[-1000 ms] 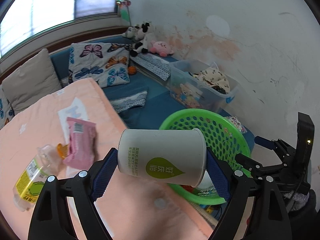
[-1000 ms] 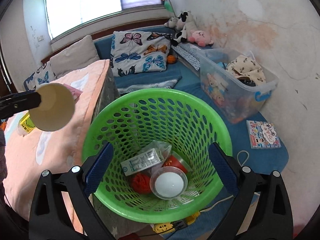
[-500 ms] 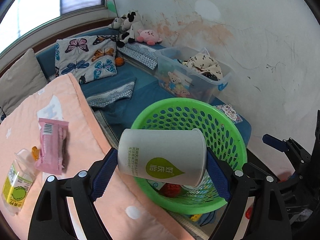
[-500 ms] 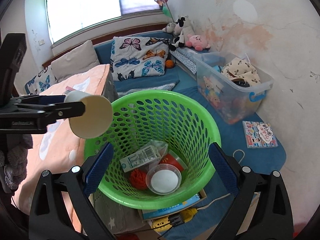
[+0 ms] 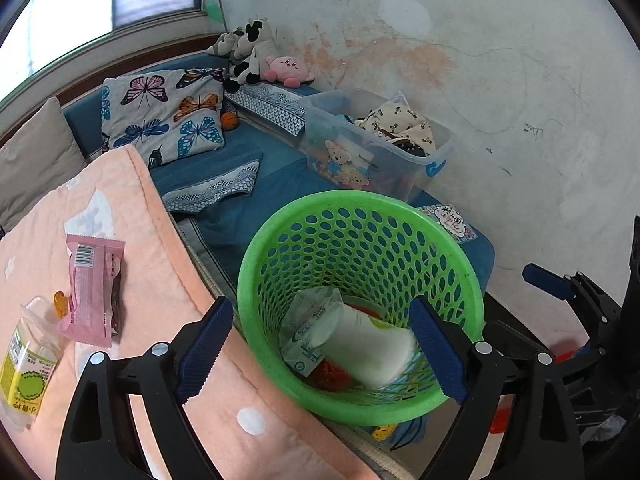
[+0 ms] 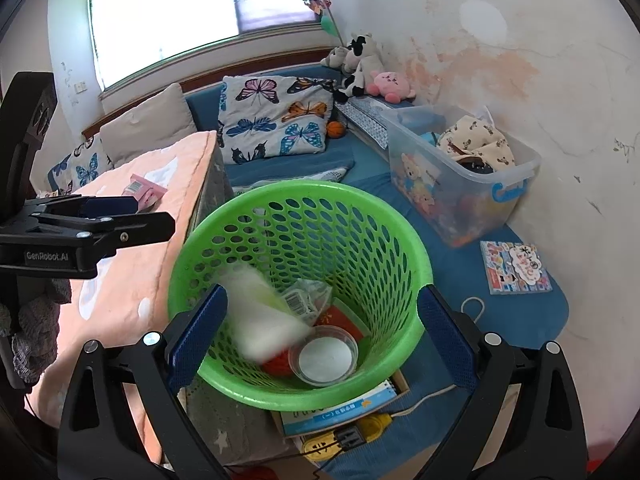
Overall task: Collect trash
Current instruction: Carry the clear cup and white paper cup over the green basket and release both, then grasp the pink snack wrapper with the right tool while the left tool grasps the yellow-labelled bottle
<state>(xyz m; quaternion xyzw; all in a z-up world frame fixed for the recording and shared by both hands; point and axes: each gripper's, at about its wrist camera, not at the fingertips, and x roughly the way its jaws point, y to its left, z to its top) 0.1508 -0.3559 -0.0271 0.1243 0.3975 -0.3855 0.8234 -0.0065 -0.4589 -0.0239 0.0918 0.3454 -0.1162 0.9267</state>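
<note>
Presently:

1. Basket: green, perforated, on the floor beside the bed. Holds a carton, a red item, a clear lidded tub.
2. Cup: white paper, blurred in both views, inside the basket wall and lying across the other rubbish (judged just dropped, perhaps not yet settled).
3. Done: four pieces in the basket, as far as can be counted.
4. Left: pink packet, plastic bottle with a small orange bit beside it, all on the peach blanket, near each other and well apart from the basket.
5. Left gripper: jaws spread wide, holding nothing, poised over the basket mouth; blue pads clear of the rim.
6. Right gripper: likewise wide and empty, hovering above the basket, touching nothing.
7. Next, by judgement: either tool goes to the packet, nearest the bed edge.
</note>
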